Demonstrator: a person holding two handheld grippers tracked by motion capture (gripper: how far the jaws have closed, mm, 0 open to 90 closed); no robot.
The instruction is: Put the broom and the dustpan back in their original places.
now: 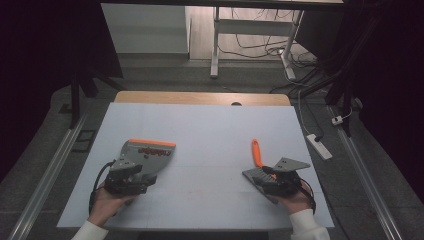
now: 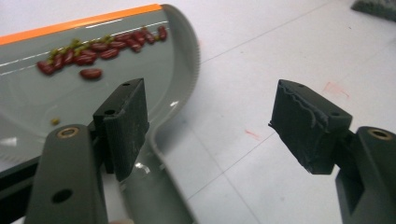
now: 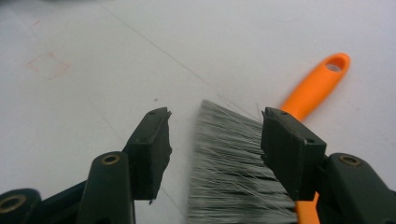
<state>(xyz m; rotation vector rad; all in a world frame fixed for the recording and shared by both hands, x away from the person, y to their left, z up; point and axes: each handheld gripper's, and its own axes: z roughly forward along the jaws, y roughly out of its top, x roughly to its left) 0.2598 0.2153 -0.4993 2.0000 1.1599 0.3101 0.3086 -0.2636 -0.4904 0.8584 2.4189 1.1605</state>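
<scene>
High view, surface: white table (image 1: 210, 150) mid-frame, wooden edge at its far side; grey floor, desk legs and loose cables in the upper frame.
High view, hands: left gripper (image 1: 131, 176) at lower left, held by a hand (image 1: 107, 202); right gripper (image 1: 270, 176) at lower right.
High view, things: grey dustpan (image 1: 147, 152) with orange lip just beyond the left gripper; brush (image 1: 257, 167) with orange handle under the right gripper.
Left gripper view: jaws spread wide, gripping nothing; left jaw over the dustpan's (image 2: 84, 88) rim, possibly touching. Red beans (image 2: 100, 49) lie in a row near the orange lip, upper left.
Right gripper view: jaws spread, either side of the brush's (image 3: 233, 163) grey bristles, not pinching; orange handle runs to the upper right.
</scene>
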